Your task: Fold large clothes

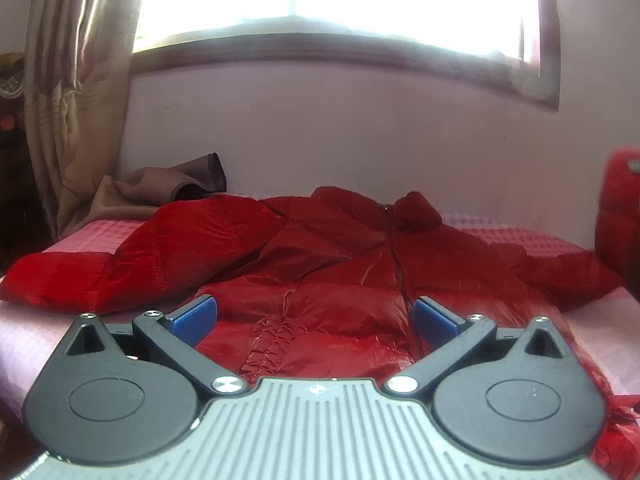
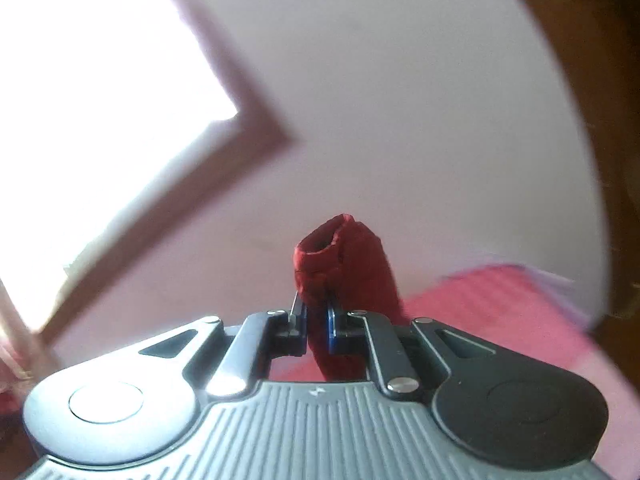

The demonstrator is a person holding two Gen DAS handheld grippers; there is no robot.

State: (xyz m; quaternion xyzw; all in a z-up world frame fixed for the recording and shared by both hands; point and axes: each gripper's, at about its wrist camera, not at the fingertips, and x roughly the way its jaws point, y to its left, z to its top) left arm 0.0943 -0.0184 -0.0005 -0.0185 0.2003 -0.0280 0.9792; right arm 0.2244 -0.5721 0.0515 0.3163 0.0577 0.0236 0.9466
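Note:
A shiny red puffer jacket (image 1: 320, 280) lies front up on a pink checked bed (image 1: 528, 240), zipper running away from me, one sleeve spread to the left. My left gripper (image 1: 314, 318) is open and empty, low over the jacket's hem. My right gripper (image 2: 318, 312) is shut on the cuff of the jacket's other sleeve (image 2: 344, 256) and holds it up in the air, tilted. That raised sleeve shows blurred at the right edge of the left wrist view (image 1: 618, 220).
A brown garment (image 1: 160, 188) lies bunched at the bed's far left corner. A curtain (image 1: 76, 80) hangs at the left. A white wall with a bright window (image 1: 340, 0) stands behind the bed. Dark wooden furniture (image 2: 600, 120) is on the right.

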